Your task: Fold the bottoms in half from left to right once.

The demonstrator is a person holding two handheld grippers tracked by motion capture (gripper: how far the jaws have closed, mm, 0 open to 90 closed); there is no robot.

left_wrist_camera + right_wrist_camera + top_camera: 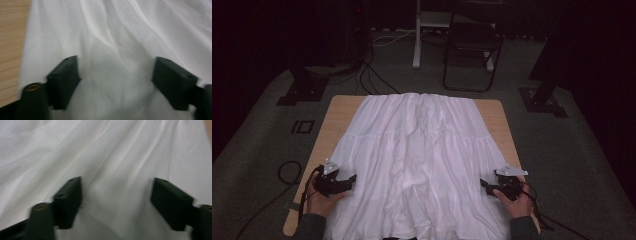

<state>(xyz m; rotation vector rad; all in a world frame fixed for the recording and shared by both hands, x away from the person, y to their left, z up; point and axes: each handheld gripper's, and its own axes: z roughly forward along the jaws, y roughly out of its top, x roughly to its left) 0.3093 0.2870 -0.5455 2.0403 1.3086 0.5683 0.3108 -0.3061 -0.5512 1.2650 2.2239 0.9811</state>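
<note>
A white garment (419,160) lies spread over the wooden counter (337,112). The left gripper (352,178) at eight o'clock and the right gripper (483,184) at four o'clock rest at its edges, both released, grasping nothing.

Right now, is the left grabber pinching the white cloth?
Apart. In the left gripper view the left gripper has its jaws standing wide, with the white cloth lying flat and unpinched between them.
</note>
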